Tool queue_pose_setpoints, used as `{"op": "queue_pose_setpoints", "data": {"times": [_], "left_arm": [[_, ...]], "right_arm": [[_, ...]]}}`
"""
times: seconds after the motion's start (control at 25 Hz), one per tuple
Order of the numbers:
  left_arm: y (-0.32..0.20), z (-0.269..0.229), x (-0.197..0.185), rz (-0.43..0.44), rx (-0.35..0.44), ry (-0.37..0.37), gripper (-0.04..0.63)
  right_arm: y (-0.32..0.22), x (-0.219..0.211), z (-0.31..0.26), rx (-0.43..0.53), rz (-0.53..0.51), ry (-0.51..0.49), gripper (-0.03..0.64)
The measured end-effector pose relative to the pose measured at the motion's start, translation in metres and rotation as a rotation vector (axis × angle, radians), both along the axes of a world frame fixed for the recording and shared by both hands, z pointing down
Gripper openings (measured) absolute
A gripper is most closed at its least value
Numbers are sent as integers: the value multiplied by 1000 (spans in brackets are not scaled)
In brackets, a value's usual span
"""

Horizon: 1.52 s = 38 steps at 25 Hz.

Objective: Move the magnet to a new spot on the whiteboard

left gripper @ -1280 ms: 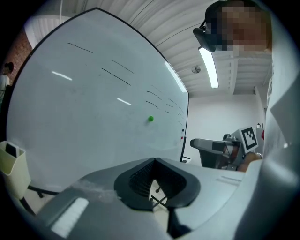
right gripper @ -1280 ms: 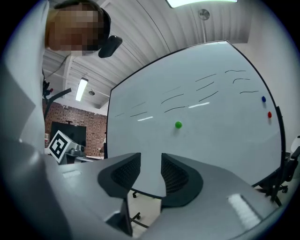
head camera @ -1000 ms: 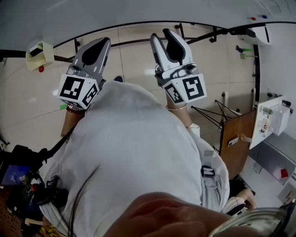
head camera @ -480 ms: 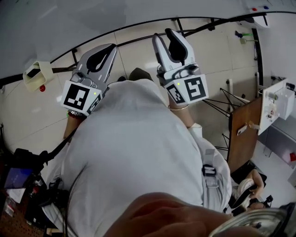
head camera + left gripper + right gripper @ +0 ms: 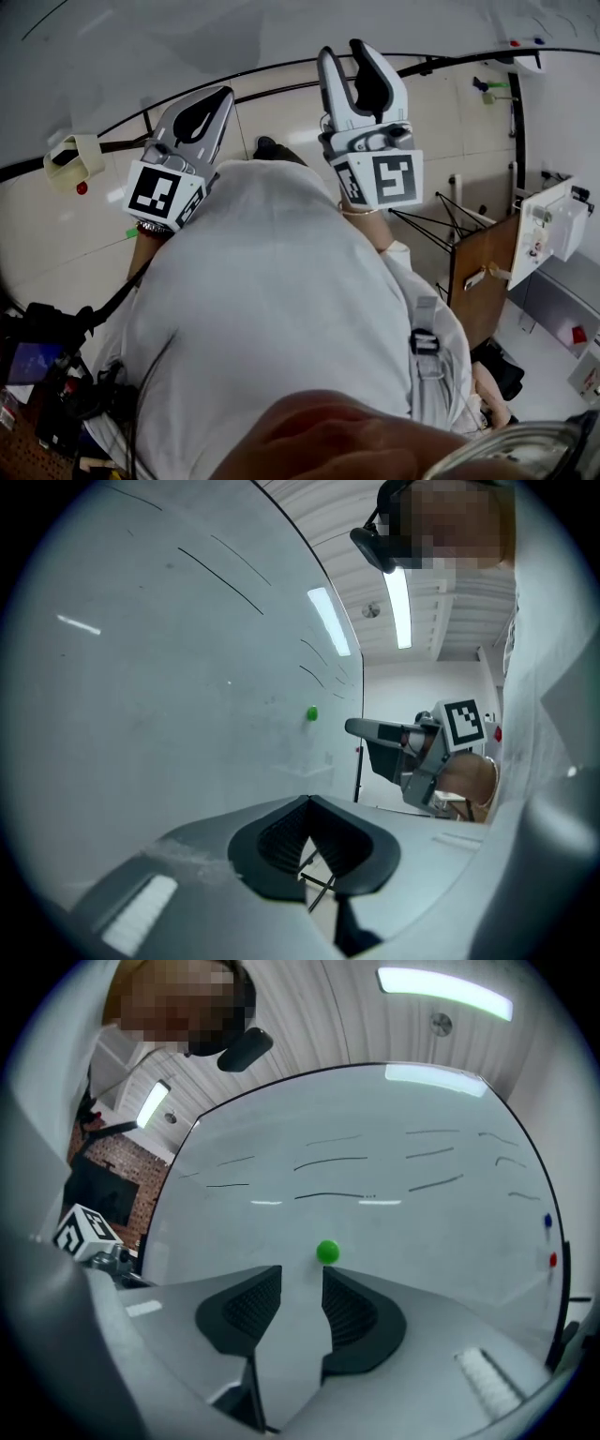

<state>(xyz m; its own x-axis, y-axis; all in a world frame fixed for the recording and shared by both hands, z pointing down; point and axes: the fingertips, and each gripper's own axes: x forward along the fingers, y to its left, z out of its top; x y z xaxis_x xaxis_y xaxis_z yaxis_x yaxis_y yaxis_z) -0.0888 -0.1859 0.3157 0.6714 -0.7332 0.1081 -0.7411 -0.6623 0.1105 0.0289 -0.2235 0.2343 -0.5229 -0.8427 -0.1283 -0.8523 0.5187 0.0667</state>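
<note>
While both arms are raised, nearest: the person's white shirt [image 5: 281,328] fills the lower head view beneath the two tools.
Left hand-held gripper [image 5: 309,803]: grey jaws pressed together with nothing between them; it is held up with the board running along its left side.
Right hand-held gripper [image 5: 300,1274]: grey jaws spread, the gap bare, aimed squarely at the board.
Small round green magnet [image 5: 327,1252]: stuck on the board just beyond the right tips, not yet between them.
Key relation: the magnet lies straight ahead of the spread right jaws, a little toward the right-hand jaw. Being round, it has no long axis to line up with. The right hand looks much the nearer; from the left tool it sits well off.
Next move, as a judgement: a short advance with a slight sideways correction, so the jaws straddle it.
Large white whiteboard [image 5: 375,1147]: thin black pen strokes above the magnet; a tiny blue dot [image 5: 547,1222] and a red dot [image 5: 551,1260], probably magnets, near its right edge, well apart.
</note>
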Motion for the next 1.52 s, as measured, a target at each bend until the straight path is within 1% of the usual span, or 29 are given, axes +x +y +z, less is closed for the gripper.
{"op": "queue_pose_setpoints", "data": {"times": [0.08, 0.12, 0.28, 0.52, 0.76, 1.0, 1.12, 1.28, 1.4, 1.52], "left_arm": [[-4, -3, -5, -23, 5, 3, 6], [-6, -3, -8, -34, 5, 3, 6], [-10, 4, -13, -55, -13, -17, 6], [-14, -2, -3, -42, -11, 2, 6], [-19, -3, 6, -33, -28, 15, 6], [-20, -3, 6, -36, -31, 20, 6], [-17, -1, 2, -36, -33, 22, 6], [-10, 9, -1, -20, -48, -7, 6], [-12, 7, -1, -25, -45, -1, 6], [-11, 11, -3, -18, -53, -28, 6]], "right_arm": [[-15, -3, -14, 47, 49, 34, 141], [-23, -6, -18, 54, 63, 38, 141], [-44, -9, -26, 47, 84, 7, 141], [-54, -4, -32, 39, 125, 16, 141], [-60, -2, -38, 51, 135, 55, 141], [-62, 0, -39, 51, 154, 58, 141], [-59, -2, -38, 62, 158, 65, 123], [-56, -3, -35, 67, 156, 67, 120], [-57, -3, -34, 67, 155, 72, 120], [-59, -3, -34, 66, 148, 75, 120]]}}
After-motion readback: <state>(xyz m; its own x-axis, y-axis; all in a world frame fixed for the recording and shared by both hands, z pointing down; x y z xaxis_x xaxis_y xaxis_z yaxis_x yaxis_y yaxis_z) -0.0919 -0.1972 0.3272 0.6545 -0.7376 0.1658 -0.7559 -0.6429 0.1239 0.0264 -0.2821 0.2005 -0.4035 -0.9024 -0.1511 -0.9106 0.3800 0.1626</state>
